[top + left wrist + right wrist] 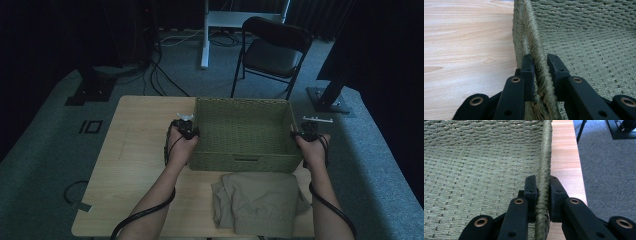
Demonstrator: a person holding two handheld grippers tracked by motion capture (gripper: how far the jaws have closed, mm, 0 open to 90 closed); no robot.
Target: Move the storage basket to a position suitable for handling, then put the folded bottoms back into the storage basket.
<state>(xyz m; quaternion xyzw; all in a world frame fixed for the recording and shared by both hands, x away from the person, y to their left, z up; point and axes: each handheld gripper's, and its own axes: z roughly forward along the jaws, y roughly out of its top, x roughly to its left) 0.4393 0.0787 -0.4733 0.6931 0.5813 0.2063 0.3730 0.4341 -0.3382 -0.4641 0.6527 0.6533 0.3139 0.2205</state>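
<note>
A green woven basket (243, 157) stands on the wooden table (140, 150), with nothing inside it. My left gripper (186, 129) is at its left rim and my right gripper (309, 131) at its right rim. In the left gripper view the jaws are closed on the braided left rim (539, 53), one jaw inside and one outside the wall. The right gripper view has the jaws clamped the same way on the right rim (544, 170). A folded beige garment (257, 200) lies on the table just in front of the basket.
A black folding chair (274, 50) stands on the carpet behind the table. A white desk leg (205, 35) and cables are farther back. A black stand base (330, 100) sits off the table's right rear corner. The table's right edge runs close to the basket.
</note>
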